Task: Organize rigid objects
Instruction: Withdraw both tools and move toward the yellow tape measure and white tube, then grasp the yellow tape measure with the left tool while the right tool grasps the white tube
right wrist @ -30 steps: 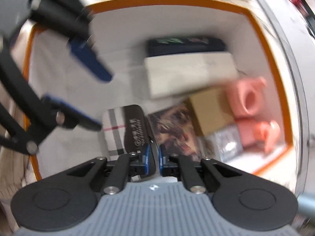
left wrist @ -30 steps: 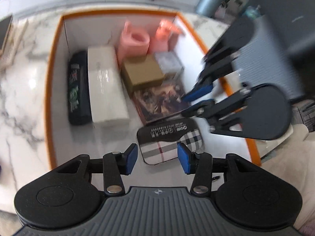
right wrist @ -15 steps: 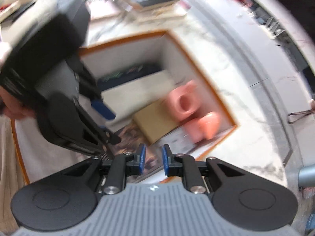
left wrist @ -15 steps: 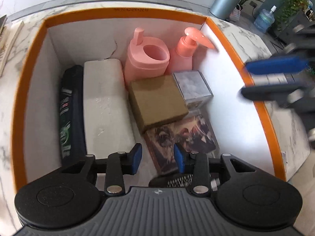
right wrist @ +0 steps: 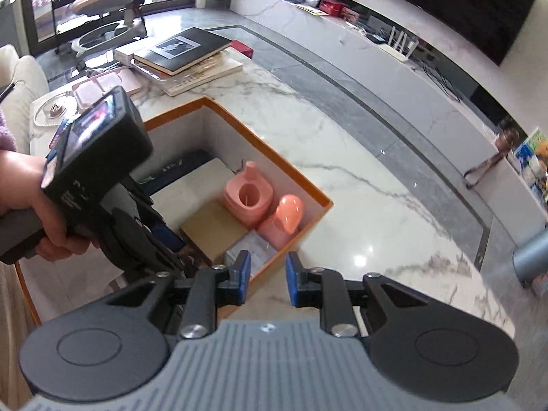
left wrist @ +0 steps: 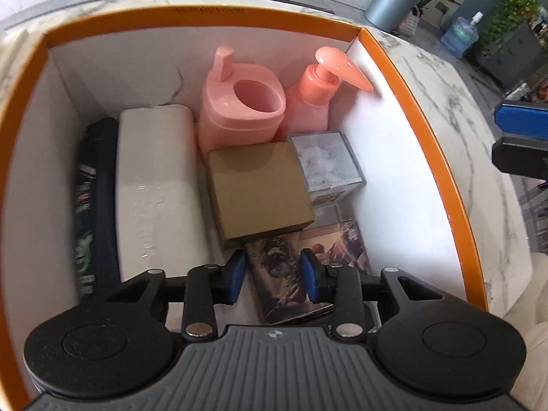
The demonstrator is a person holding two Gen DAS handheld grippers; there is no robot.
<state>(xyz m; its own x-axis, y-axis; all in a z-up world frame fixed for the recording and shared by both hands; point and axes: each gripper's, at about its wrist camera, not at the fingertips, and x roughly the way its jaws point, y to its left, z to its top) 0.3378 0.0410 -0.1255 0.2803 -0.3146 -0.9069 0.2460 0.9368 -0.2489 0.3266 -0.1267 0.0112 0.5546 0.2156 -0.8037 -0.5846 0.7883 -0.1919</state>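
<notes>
An orange-rimmed white box point(left wrist: 416, 109) holds a dark pouch point(left wrist: 90, 202), a long white box point(left wrist: 156, 185), a brown carton point(left wrist: 257, 191), a pink cup holder point(left wrist: 243, 113), a pink pump bottle point(left wrist: 316, 99), a clear case point(left wrist: 325, 164) and a picture card point(left wrist: 291, 274). My left gripper point(left wrist: 273, 276) is open and empty, inside the box just above the picture card. My right gripper point(right wrist: 265, 279) is open and empty, raised outside the box point(right wrist: 291, 171) by its near rim. Its fingers point(left wrist: 520, 123) show at the right edge of the left wrist view.
The box sits on a white marble table point(right wrist: 359, 188). A stack of books point(right wrist: 181, 54) and a pink tray point(right wrist: 106, 85) lie on the far side of the table. A grey bin point(left wrist: 392, 3) stands on the floor beyond.
My right gripper has pulled up and out of the box and opened. My left gripper has moved forward over the plaid case, which is now out of sight, to above the picture card.
</notes>
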